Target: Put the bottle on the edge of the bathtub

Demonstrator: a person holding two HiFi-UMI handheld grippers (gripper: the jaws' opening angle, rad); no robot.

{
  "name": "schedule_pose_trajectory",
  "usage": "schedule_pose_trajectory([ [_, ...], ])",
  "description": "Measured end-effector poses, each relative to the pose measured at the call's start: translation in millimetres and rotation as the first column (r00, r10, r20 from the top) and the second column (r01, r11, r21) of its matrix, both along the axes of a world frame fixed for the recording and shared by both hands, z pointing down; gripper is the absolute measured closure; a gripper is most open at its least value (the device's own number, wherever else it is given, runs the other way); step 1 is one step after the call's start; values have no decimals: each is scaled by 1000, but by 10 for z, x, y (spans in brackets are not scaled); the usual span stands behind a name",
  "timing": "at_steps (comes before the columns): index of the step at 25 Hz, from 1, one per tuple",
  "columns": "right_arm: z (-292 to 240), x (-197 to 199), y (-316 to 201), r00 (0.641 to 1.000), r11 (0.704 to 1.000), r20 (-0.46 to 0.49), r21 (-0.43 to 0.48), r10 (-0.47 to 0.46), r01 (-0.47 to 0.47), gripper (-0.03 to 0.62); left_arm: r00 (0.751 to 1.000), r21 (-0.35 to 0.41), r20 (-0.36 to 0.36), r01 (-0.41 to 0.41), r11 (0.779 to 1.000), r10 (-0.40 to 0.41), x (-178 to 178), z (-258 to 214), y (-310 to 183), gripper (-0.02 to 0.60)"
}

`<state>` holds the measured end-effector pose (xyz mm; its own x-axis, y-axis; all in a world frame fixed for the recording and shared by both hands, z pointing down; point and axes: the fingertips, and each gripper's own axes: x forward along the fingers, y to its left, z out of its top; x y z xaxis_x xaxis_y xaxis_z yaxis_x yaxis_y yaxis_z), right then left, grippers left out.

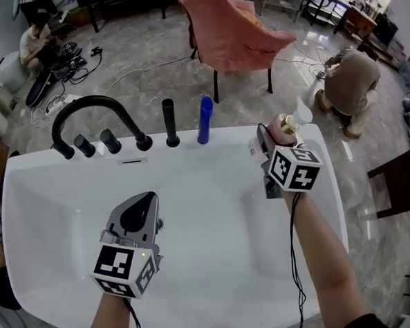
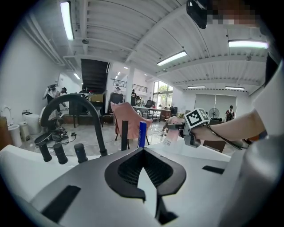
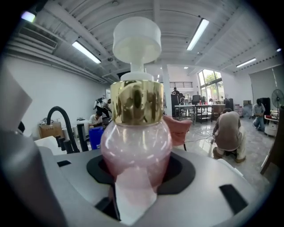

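A round pink pump bottle [image 3: 135,137] with a gold collar and a white pump head stands upright between the jaws of my right gripper [image 3: 135,175], which is shut on its lower body. In the head view this bottle [image 1: 286,125] and the right gripper [image 1: 276,131] hang by the far right corner of the white bathtub [image 1: 314,136]. My left gripper [image 1: 150,196] is over the inside of the tub at the lower left, its jaws together and nothing in them; the left gripper view has its tips [image 2: 142,150] pointing at the far rim.
On the far rim stand a black arched faucet [image 1: 94,104], several black knobs, a black post [image 1: 170,122] and a tall blue bottle [image 1: 204,120]. Behind the tub are a pink chair [image 1: 228,30], cables on the floor and a crouching person [image 1: 352,81].
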<state>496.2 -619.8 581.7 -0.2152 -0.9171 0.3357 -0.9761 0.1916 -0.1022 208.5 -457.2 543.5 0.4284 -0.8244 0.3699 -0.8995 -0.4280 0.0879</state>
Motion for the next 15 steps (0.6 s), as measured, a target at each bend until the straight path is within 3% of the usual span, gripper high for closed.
schedule_pose_trajectory([
  [15,305,-154,-794,998,1000,-57,-28,-14,13,370,1000,-42,2,-5,999,5,119,287,-168,566],
])
